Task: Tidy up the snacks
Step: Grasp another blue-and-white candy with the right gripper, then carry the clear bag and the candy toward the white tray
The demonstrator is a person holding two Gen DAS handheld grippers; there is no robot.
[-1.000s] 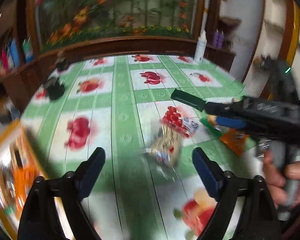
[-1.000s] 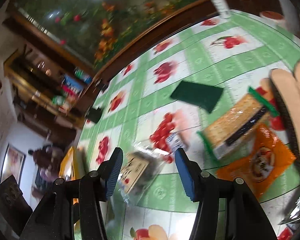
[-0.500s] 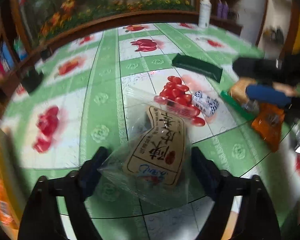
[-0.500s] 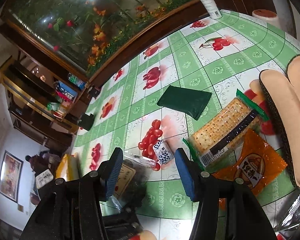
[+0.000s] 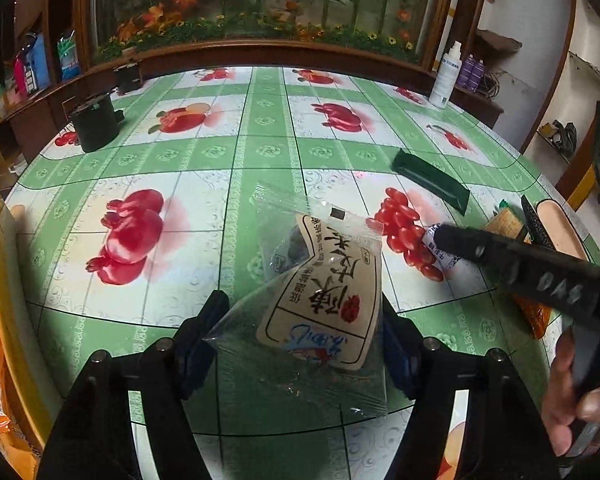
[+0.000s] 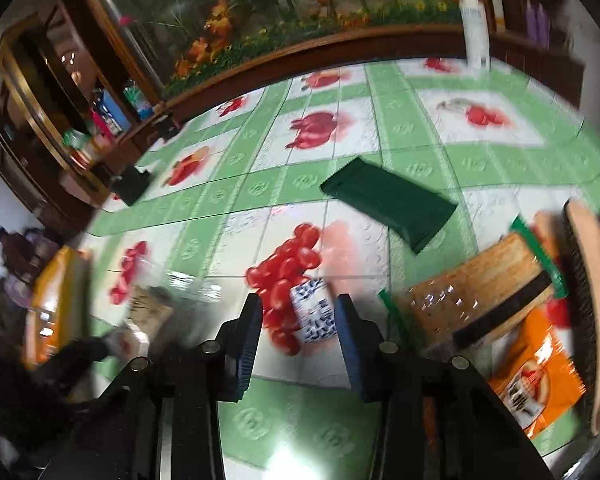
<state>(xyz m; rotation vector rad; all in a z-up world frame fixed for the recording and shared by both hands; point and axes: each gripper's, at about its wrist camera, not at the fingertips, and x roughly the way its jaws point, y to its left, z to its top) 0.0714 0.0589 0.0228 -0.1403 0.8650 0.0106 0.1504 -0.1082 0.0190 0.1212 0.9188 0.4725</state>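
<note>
Clear snack bag [image 5: 324,300] between left fingers [image 5: 200,336]

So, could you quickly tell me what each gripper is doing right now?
Left gripper: closing around the clear snack bag; pads appear to touch it.
Right gripper: open, closing around the small blue-and-white packet, not yet gripping.

Glossy clear plastic snack bag [image 5: 320,300]; shiny, embossed vinyl tablecloth [image 5: 204,152].

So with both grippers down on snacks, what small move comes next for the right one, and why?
Probably finish closing the right gripper. Its jaws have just been closing, the small blue-and-white packet lies between the fingers, and a gap seems to remain on each side. The left gripper already brackets the clear snack bag.
</note>
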